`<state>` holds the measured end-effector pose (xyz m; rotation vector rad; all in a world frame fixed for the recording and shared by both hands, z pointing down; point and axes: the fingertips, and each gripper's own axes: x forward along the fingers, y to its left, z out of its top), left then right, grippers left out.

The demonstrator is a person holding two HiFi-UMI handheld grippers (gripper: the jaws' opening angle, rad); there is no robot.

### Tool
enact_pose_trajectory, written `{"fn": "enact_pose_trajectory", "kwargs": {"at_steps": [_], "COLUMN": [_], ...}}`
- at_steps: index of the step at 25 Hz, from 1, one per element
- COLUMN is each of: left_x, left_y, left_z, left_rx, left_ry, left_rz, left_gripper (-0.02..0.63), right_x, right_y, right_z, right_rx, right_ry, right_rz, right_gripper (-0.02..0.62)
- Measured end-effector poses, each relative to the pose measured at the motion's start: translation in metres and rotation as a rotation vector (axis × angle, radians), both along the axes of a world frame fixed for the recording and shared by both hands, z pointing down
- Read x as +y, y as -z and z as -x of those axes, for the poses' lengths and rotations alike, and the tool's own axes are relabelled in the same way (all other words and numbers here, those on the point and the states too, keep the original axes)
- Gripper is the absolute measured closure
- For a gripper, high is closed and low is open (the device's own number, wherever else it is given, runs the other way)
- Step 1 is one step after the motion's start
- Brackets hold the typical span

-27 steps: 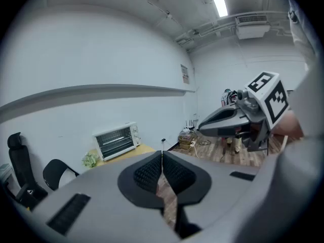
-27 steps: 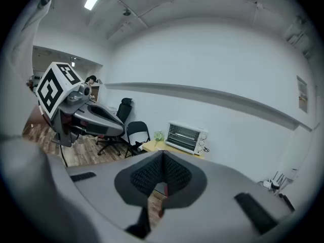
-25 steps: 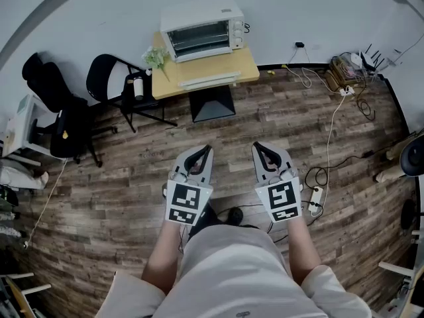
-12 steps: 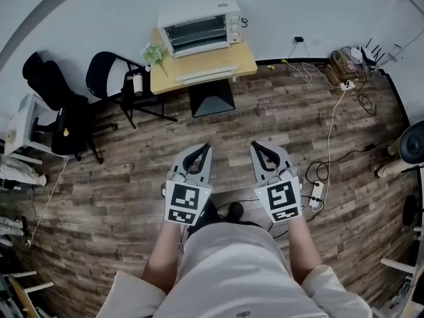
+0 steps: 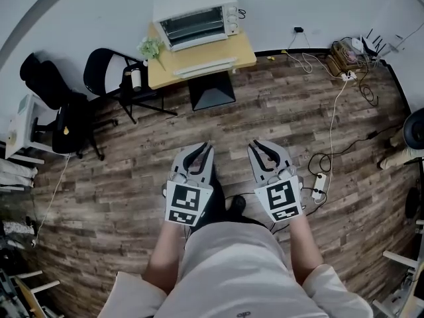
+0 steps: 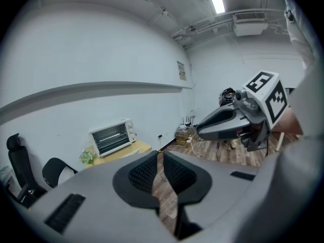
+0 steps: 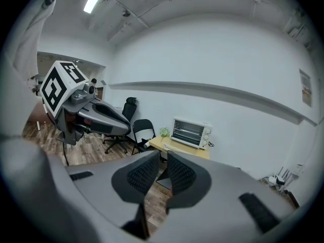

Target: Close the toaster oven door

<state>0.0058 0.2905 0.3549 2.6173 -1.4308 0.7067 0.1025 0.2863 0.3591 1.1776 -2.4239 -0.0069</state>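
Higher in the head view than a second ago, the toaster oven point(image 5: 195, 20) sits on its wooden table point(image 5: 202, 57) by the wall, well ahead of both grippers. Left gripper point(image 5: 207, 149) is closed and empty. Right gripper point(image 5: 256, 147) has just been opening, its jaws now narrowly apart with nothing between them.

Toaster oven point(image 5: 195, 18): one unit, white, box-shaped casing, standing upright at the rear left of a light wooden tabletop point(image 5: 242, 50), back against the white wall.
Door point(image 5: 191, 26): dark glass panel filling most of the front, rack bars showing behind it; too far off to tell whether it is fully shut.
Control knobs point(image 5: 232, 18): stacked in a column on a white panel right of the door.
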Motion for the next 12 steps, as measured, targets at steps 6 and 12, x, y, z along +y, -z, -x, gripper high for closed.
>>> {"fn": "enact_pose_trajectory", "kwargs": {"at_steps": [6,12], "left_x": [-0.011,-0.036], "left_y": [-0.016,-0.024], "left_z": [0.007,0.022], "left_rx": [-0.018,-0.005], "left_ry": [-0.013,0.007], "left_rz": [0.036,0.048], "left_gripper": [0.508,0.495], "right_x": [-0.008,-0.034], "right_y": [-0.01,-0.014], "right_z": [0.012,0.022], "right_rx": [-0.021,0.006], "right_ry": [0.031,0.049], "right_rz": [0.029,0.04], "right_gripper": [0.483,0.462]}}
